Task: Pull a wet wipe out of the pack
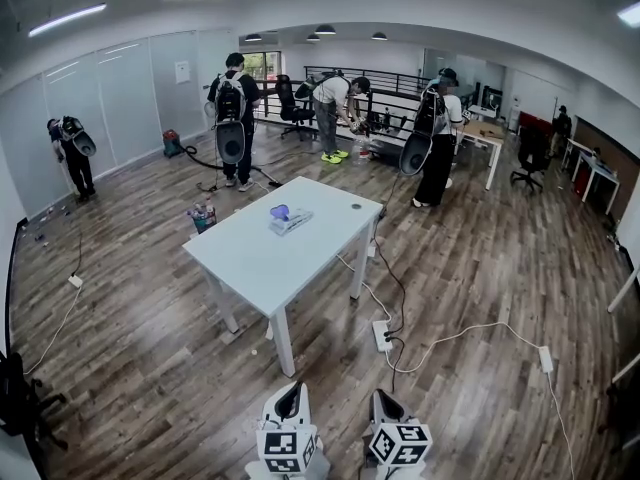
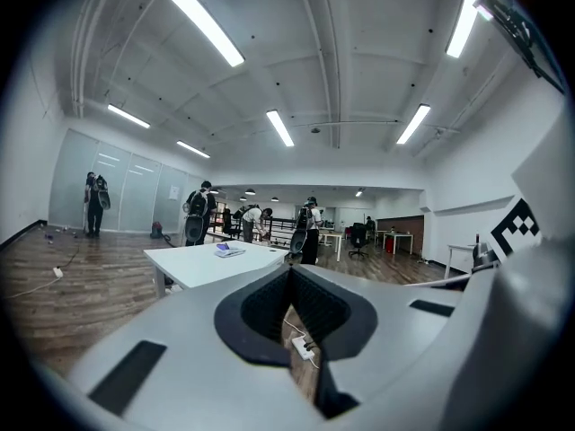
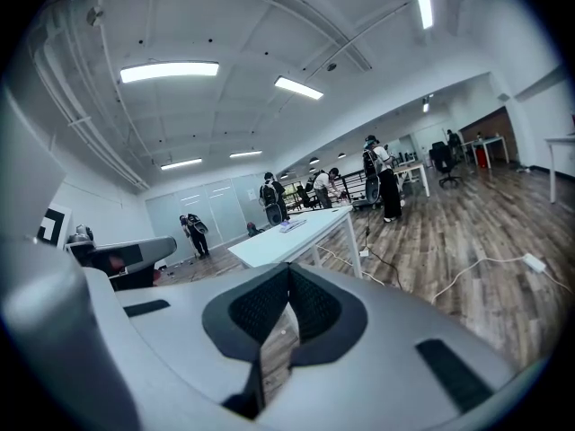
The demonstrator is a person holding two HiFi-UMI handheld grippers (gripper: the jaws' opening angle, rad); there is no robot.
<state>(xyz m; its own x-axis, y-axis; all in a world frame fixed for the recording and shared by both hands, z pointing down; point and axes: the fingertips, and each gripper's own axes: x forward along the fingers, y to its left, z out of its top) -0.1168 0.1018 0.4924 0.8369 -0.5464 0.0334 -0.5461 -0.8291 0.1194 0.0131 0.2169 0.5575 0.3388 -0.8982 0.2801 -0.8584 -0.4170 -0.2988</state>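
- At the far left a person wearing a backpack rig (image 1: 72, 153) stands by the glass wall, well apart from us and taking no part in the task.
- The white surface (image 1: 250, 263) stands in the middle of the room. It is bare except for two things near its far end, which leaves plenty of room to work around them.
- The wet wipe pack (image 1: 291, 222) lies flat on that surface with a small purple object (image 1: 279, 211) just beside it, touching or nearly so. We cannot tell from here what the purple object is, or whether the pack's flap is open.
- The left gripper (image 1: 290, 400) is at the bottom of the head view and points level toward the surface. Its fingers are closed tip to tip with nothing between them. Only floor and a power strip (image 1: 382, 335) show through the gap behind the tips.
- The right gripper (image 1: 388, 405) sits just beside it, tilted slightly downward. Its fingers are also fully closed and empty.
- We judge that both grippers are carried low and closed because the pack is well out of reach. The approach comes first, and pulling a wipe has not begun.
- The power strip and its cables (image 1: 470, 330) lie on the floor between us and the surface's right side. We see them as a tripping risk on the way in.
- To the right, more people with backpack rigs (image 1: 437, 133) are busy at other desks along the railing.
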